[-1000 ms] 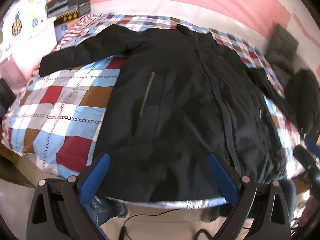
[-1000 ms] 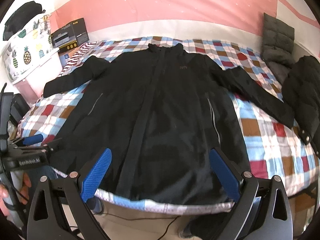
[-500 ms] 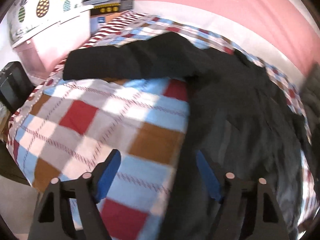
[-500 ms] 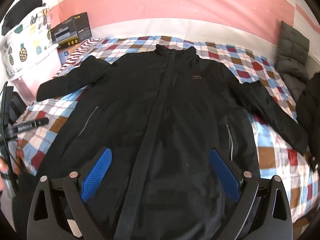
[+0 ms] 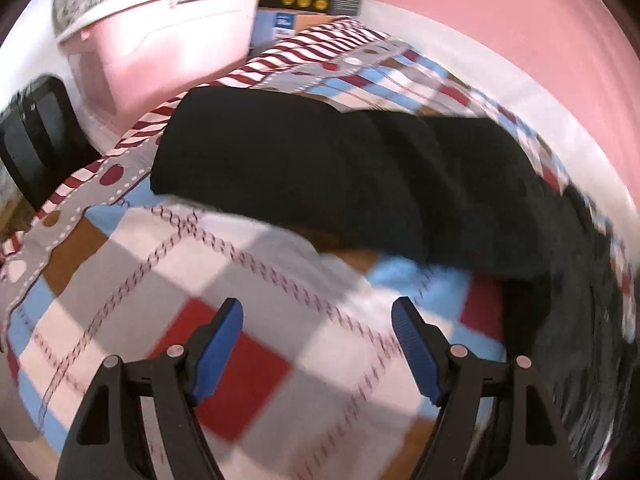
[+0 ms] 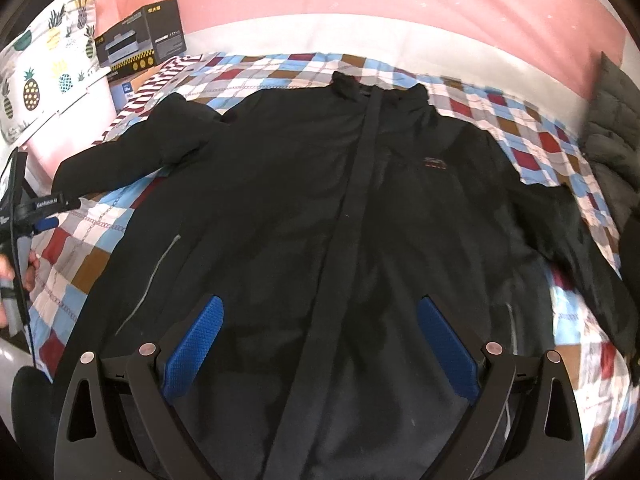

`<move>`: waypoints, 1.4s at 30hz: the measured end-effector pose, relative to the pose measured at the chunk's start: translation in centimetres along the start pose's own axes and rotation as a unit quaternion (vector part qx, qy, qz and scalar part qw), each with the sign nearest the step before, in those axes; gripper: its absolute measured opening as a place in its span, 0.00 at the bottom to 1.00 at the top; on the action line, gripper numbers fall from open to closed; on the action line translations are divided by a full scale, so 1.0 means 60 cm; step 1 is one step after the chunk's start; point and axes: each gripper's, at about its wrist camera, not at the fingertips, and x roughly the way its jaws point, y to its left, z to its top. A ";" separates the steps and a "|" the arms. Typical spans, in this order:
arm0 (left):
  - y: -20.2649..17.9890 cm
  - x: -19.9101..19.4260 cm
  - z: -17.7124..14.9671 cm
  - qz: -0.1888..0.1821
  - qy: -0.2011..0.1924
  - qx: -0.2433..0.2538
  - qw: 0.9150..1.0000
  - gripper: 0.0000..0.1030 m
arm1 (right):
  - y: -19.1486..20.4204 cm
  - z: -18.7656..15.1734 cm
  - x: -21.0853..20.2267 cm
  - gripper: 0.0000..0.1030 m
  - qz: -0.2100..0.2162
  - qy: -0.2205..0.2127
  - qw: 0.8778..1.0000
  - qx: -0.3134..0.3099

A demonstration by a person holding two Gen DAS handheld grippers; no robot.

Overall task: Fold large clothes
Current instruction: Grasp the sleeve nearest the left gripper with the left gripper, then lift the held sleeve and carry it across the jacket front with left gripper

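Note:
A large black zip jacket [image 6: 320,200] lies front up and spread out on a checked bedspread [image 6: 540,140], both sleeves stretched out. My right gripper [image 6: 320,302] hovers open over the jacket's lower front, straddling the zip strip, with nothing between its blue pads. My left gripper [image 5: 317,308] is open above bare bedspread [image 5: 240,280], just short of the jacket's left sleeve [image 5: 300,168], whose cuff end lies up and to the left. In the right wrist view the left gripper [image 6: 44,216] shows at the left edge beside that cuff, held by a hand [image 6: 8,272].
A pink storage bin [image 5: 160,48] and black cartons [image 6: 140,36] stand off the bed's far left corner. A black object [image 5: 32,140] sits beside the bed's left edge. A grey quilted garment [image 6: 612,120] and another dark coat lie at the right. A pink wall runs behind.
My left gripper swung left from the jacket's hem to the left sleeve, dropped closer to the bed, and its jaws narrowed a little. My right gripper moved forward over the jacket body.

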 end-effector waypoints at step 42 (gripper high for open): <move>-0.403 -0.224 0.111 -0.201 -0.132 0.195 0.951 0.10 | -0.164 -0.006 0.025 0.57 -0.014 0.003 0.996 0.086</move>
